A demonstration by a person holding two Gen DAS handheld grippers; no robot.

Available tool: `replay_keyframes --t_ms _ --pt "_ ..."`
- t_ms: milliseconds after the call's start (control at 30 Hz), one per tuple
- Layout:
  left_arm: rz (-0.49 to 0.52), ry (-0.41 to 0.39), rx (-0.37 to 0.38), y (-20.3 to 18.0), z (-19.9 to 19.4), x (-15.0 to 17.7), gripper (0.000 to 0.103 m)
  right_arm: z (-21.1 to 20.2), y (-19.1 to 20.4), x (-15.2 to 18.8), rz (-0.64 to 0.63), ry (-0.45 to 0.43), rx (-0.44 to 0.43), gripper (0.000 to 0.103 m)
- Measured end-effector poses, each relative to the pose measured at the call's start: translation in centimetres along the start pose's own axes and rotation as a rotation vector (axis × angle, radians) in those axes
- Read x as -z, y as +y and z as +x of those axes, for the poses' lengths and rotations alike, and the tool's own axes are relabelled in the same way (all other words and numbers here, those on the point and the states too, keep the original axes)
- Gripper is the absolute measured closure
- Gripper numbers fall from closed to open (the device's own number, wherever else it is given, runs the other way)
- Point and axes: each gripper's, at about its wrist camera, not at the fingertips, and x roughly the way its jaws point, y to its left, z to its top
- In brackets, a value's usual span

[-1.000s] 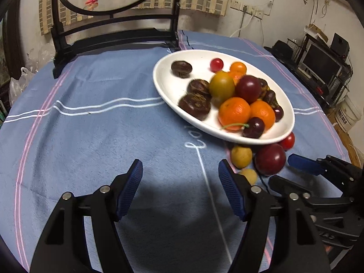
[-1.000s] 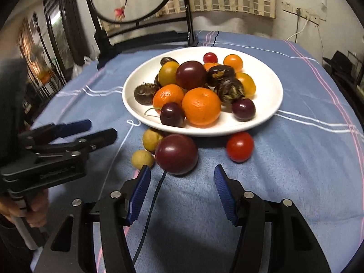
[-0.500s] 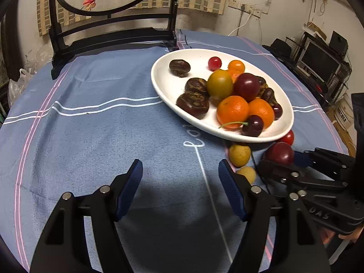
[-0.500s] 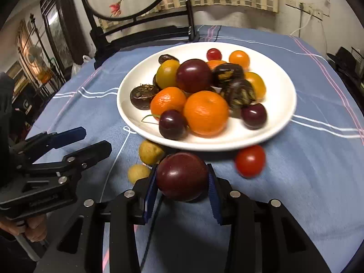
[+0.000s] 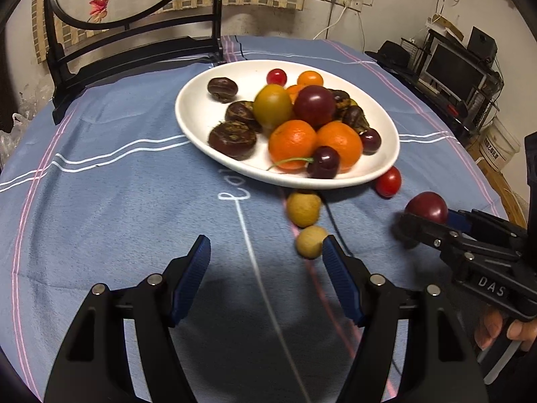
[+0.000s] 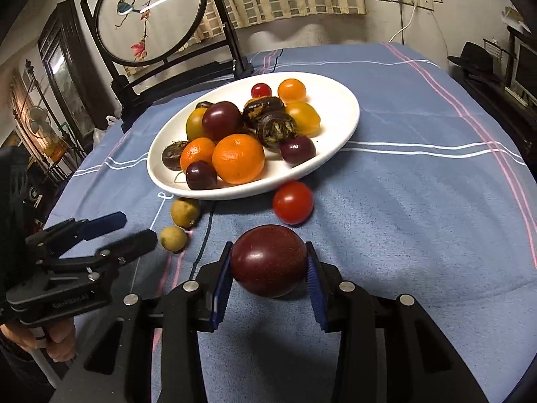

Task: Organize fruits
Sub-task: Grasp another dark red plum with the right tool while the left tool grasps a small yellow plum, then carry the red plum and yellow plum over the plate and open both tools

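Blue striped tablecloth (image 6: 419, 201) covers a round table, cluttered room behind, dark wooden stand with a round painted screen (image 6: 151, 16) at the far edge.

Right gripper (image 6: 268, 265): both blue pads pressed against the sides of a dark red plum (image 6: 268, 260), plum clamped between them, near the table's front, just short of the plate. From the left wrist view the same plum (image 5: 427, 206) sits at the tip of the right gripper (image 5: 428, 216), a hand (image 5: 503, 330) on the handle below.

Left gripper (image 5: 266, 268): jaws standing apart, about half open, nothing between them, only bare cloth. Its right finger tip is just beside a small yellow-brown fruit (image 5: 310, 242). In the right wrist view the left gripper (image 6: 129, 230) shows from the side, pads apart, tip close to that same small fruit (image 6: 173, 239).

Loose on the cloth: a second yellow-brown fruit (image 6: 184, 212) just beyond the first, right at the plate rim; a red cherry tomato (image 6: 292, 202) beside the rim, just ahead of the held plum.

White oval plate (image 6: 339, 100) mid-table, heaped: two oranges (image 6: 239, 158), a dark plum (image 6: 221, 120), a yellow-green fruit (image 5: 272, 105), dark cherries (image 6: 201, 175), brown chestnut-like pieces (image 5: 232, 139), a small red tomato (image 6: 261, 90) and a small orange one (image 6: 292, 90) at the back.

A thin dark cord (image 6: 201, 252) runs across the cloth from the plate towards the right gripper.
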Motion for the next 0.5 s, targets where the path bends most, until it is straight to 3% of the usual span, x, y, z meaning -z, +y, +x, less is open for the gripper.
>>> replay_keyframes --t_ms 100,167,233,333,367,400,500 --pt "0.012 0.025 -0.019 -0.9 0.6 -0.1 0.036 -0.7 0.1 0.0 -0.001 -0.025 -0.002 0.062" --pt "0.028 0.04 -0.035 -1.6 1.1 -0.1 0.044 -1.1 -0.1 0.0 0.01 -0.041 -0.004 0.062" --pt "0.03 0.058 -0.028 -2.1 1.6 -0.2 0.046 -1.4 -0.4 -0.1 0.019 -0.05 -0.006 0.062" --pt "0.032 0.076 -0.035 -2.9 2.4 -0.2 0.055 -1.4 -0.5 0.0 0.024 -0.053 -0.009 0.062" --pt "0.048 0.061 -0.056 -3.2 2.5 -0.2 0.07 -1.4 -0.4 0.0 0.022 -0.054 -0.011 0.062" --pt "0.063 0.055 -0.068 -3.5 2.5 -0.2 0.076 -1.4 -0.4 0.1 0.019 -0.053 -0.013 0.062" --pt "0.08 0.064 -0.07 -3.8 2.4 -0.2 0.08 -1.4 -0.2 0.2 0.016 -0.049 -0.019 0.062"
